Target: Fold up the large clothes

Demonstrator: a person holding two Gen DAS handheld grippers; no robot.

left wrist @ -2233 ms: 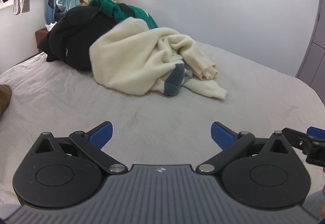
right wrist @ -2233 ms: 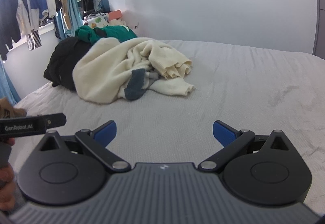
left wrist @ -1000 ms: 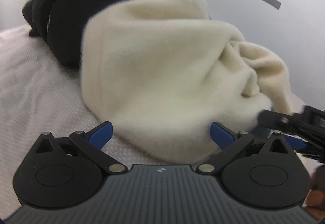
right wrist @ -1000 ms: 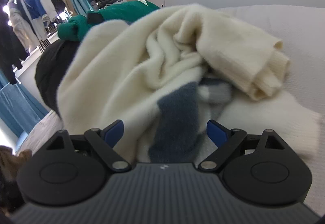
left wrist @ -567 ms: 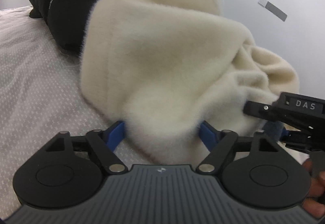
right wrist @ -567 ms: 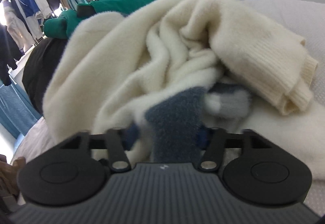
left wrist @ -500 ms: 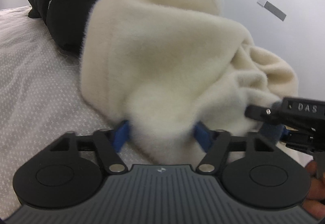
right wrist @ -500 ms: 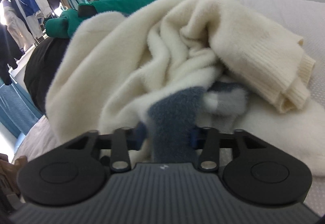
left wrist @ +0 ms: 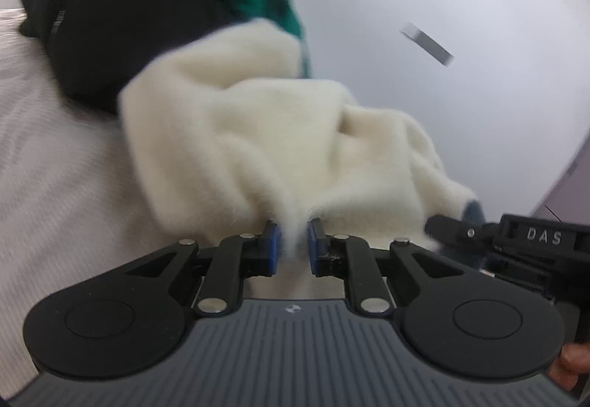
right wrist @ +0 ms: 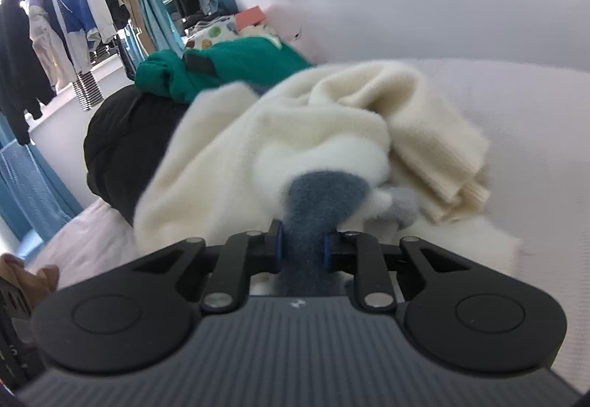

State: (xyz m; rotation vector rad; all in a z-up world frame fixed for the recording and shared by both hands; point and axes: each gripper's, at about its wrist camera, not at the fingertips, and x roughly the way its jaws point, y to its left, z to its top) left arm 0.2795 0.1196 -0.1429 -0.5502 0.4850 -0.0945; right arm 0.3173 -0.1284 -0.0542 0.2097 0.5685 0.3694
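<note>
stage: pickup only, no fold made yet (my read)
landmark: black garment [right wrist: 121, 145], bunched on the bed [right wrist: 534, 119]
cream sweater [right wrist: 295, 134]: crumpled heap on the bed, touching the black garment on its wall-free side; not spread flat
left gripper [left wrist: 293, 246]: jaws closing, blue pads pinching a tuft of the cream sweater's near edge
right gripper [right wrist: 302, 246]: jaws closing, clamped on the sweater's grey-blue patch [right wrist: 324, 193], on the side away from the black garment
green garment [right wrist: 228, 69]: lies on top of the black garment, untouched
done: both grips on one piece
left: pull it clear of the pile, lay it flat on open bed, fold; black and green pieces look unfolded too
risk: fuzzy knit, pinches look shallow, could slip
</note>
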